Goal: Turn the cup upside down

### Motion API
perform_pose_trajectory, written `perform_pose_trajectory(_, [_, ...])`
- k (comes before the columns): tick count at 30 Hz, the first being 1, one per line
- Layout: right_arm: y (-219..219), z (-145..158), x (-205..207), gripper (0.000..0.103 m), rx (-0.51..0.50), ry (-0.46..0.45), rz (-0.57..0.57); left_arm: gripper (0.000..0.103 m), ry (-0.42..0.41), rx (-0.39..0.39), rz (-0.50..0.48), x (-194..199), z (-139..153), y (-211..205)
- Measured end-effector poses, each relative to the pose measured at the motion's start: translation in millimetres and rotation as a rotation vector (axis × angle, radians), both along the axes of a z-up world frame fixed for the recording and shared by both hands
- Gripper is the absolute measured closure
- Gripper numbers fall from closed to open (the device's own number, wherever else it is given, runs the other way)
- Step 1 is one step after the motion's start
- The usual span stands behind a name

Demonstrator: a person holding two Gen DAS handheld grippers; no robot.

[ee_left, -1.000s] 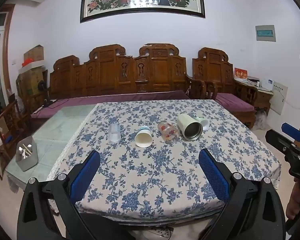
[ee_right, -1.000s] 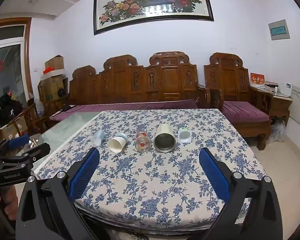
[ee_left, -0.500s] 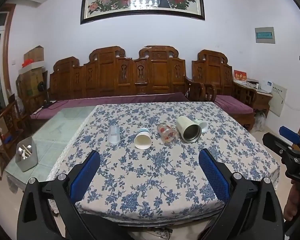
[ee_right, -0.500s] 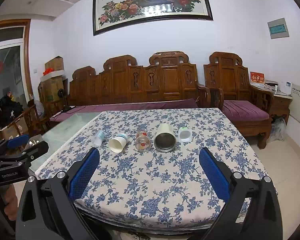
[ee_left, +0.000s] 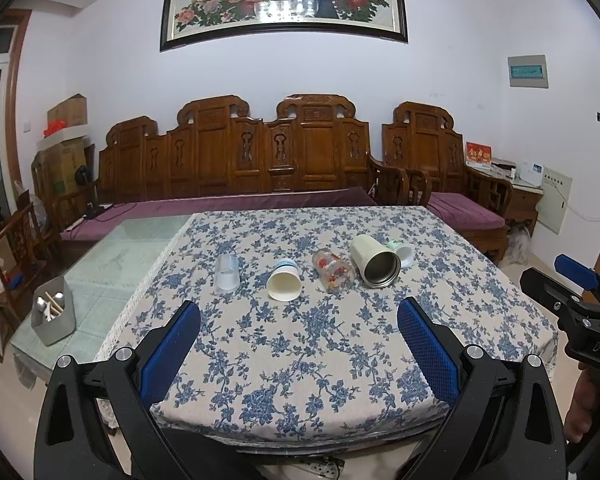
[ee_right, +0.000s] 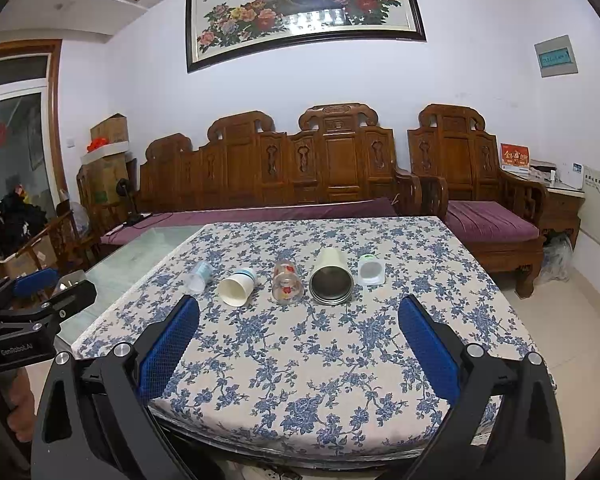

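Several cups lie on their sides in a row on the floral tablecloth (ee_left: pixel 300 344): a clear plastic cup (ee_left: pixel 227 273), a white paper cup (ee_left: pixel 284 283), a red-flowered glass (ee_left: pixel 333 270), a cream steel tumbler (ee_left: pixel 375 261) and a small white-green cup (ee_left: pixel 401 252). The right wrist view shows the same row: the clear cup (ee_right: pixel 199 276), the paper cup (ee_right: pixel 238 286), the glass (ee_right: pixel 287 282), the tumbler (ee_right: pixel 332 277) and the small cup (ee_right: pixel 371 269). My left gripper (ee_left: pixel 299 340) and right gripper (ee_right: pixel 299 340) are open, empty, near the table's front edge.
A carved wooden sofa (ee_left: pixel 260 160) with purple cushions stands behind the table. A glass table (ee_left: pixel 112 256) adjoins on the left, with a grey utensil holder (ee_left: pixel 53 311). The right gripper shows at the right edge (ee_left: pixel 572 304); the left gripper shows at the left edge (ee_right: pixel 32 312).
Both views have risen and drawn back slightly, so the cups sit a little lower and farther. The grippers stay open; no cup has moved.
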State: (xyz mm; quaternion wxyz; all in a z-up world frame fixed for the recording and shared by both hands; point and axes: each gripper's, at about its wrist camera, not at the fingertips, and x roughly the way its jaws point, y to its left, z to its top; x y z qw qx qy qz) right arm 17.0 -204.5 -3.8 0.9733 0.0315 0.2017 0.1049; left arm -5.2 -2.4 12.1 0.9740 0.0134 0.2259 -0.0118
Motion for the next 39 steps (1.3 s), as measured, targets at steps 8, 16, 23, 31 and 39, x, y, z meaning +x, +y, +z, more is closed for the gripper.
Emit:
perform_pose_trajectory(8, [1.0, 1.1, -1.0, 0.003, 0.000, 0.000, 0.000, 0.008, -0.002, 0.001, 0.000, -1.5, 1.1, -1.3])
perform_pose_trajectory(16, [3.4, 2.7, -1.9, 0.003, 0.001, 0.000, 0.000, 0.008, -0.004, 0.000, 0.002, -2.0, 0.6, -1.2])
perform_pose_trajectory(23, [2.6, 2.1, -1.8, 0.003, 0.003, 0.000, 0.000, 0.008, -0.009, -0.004, 0.002, -2.5, 1.5, -0.6])
perform_pose_trajectory(31, [3.1, 2.7, -2.2, 0.003, 0.004, 0.000, 0.000, 0.008, -0.008, -0.004, 0.000, -2.6, 0.8, -0.2])
perform_pose_trajectory(39, [2.3, 2.9, -1.8, 0.003, 0.004, 0.000, 0.000, 0.008, -0.009, -0.004, -0.001, -2.5, 0.8, -0.9])
